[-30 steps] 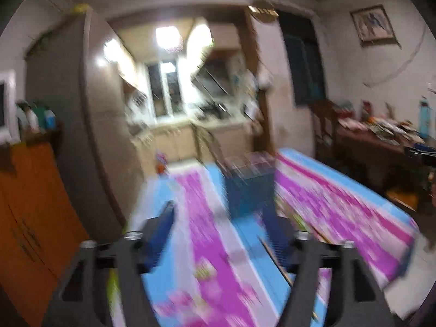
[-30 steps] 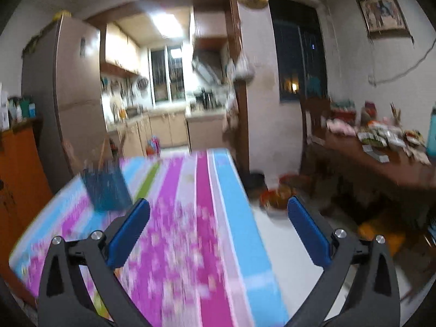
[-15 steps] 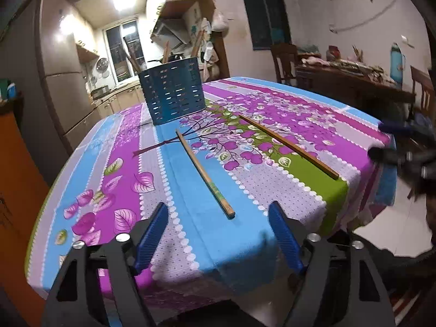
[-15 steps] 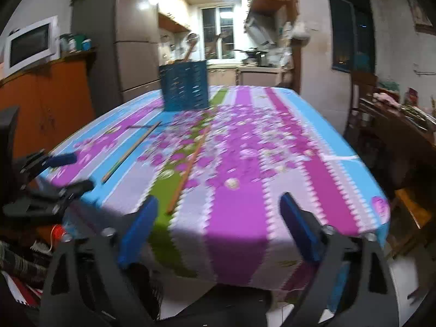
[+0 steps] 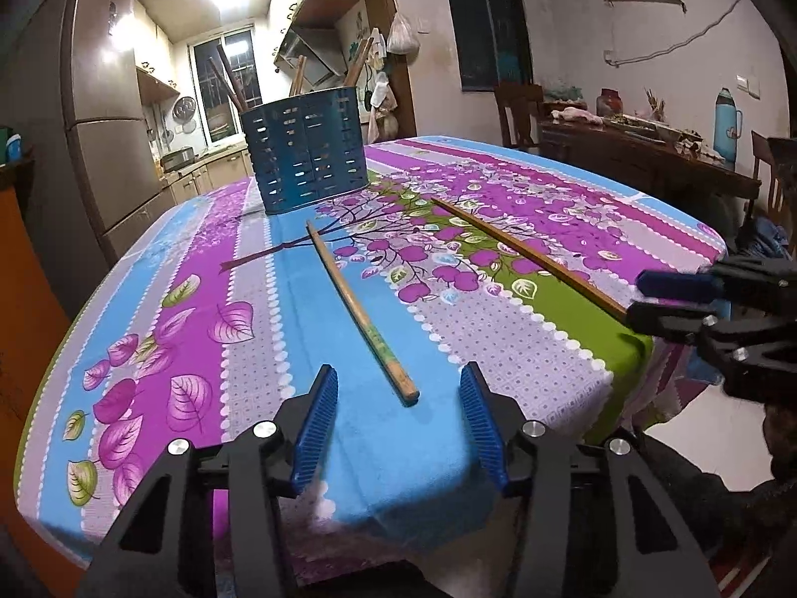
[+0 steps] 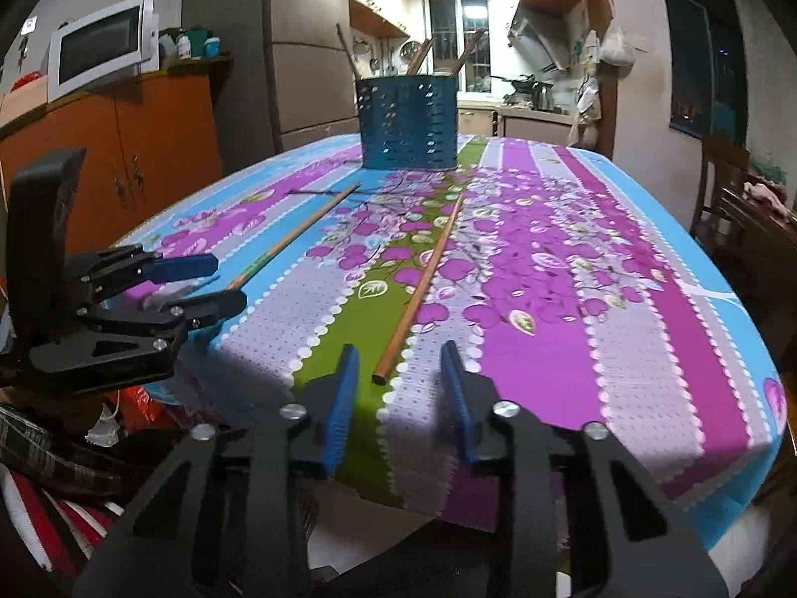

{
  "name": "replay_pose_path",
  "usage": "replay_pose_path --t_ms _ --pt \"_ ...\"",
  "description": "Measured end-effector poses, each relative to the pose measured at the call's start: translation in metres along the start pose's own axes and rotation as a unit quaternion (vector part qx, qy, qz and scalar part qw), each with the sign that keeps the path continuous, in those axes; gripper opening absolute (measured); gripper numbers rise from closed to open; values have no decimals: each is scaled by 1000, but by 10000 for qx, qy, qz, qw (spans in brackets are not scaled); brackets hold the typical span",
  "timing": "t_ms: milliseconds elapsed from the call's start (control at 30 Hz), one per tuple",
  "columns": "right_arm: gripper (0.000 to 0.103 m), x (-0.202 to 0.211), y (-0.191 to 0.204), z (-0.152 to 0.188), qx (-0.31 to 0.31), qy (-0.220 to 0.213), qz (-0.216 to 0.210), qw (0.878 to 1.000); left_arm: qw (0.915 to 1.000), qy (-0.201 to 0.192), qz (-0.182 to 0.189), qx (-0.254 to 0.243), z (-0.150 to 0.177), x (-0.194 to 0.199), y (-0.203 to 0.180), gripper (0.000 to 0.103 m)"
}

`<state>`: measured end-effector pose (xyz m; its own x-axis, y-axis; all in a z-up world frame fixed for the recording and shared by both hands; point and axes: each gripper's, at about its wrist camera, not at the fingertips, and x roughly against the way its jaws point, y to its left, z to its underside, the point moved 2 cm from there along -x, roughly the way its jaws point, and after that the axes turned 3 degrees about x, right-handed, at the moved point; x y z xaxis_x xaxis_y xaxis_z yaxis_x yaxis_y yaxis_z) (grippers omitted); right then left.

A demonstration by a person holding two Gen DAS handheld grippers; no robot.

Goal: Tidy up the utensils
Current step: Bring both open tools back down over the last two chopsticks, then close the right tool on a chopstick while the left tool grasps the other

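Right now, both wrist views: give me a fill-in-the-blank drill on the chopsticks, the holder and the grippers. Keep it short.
1. Two chopsticks lie on the ___-patterned tablecloth.
2. The blue slotted holder stands at the table's ___ end, past both chopsticks.
3. The near end of the left chopstick lies between the fingers of the ___ gripper, untouched, as its jaws close.
4. The right gripper, jaws closing, straddles the right chopstick without ___ it.

Missing words: floral; far; left; touching
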<state>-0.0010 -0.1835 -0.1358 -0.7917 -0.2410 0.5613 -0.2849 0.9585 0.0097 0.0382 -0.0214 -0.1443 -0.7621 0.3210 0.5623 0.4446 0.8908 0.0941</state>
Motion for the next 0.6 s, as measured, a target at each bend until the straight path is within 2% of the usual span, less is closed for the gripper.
replay_pose_path --t_ms 133,167,200,333,600 --pt "25 -3 1 0 63 -8 30 10000 9998 -46 66 166 0 -2 3 46" --pt "20 -2 2 0 73 -21 41 10000 9996 -69 104 263 1 -2 4 44" --pt "14 -2 2 0 74 -30 52 10000 9993 -97 167 333 2 -1 4 38" --pt "11 -2 2 1 -35 -67 109 9999 9990 -158 112 393 2 -2 7 17" --pt "6 -1 2 3 -321 -166 263 9990 9990 -201 -23 402 2 -3 9 9"
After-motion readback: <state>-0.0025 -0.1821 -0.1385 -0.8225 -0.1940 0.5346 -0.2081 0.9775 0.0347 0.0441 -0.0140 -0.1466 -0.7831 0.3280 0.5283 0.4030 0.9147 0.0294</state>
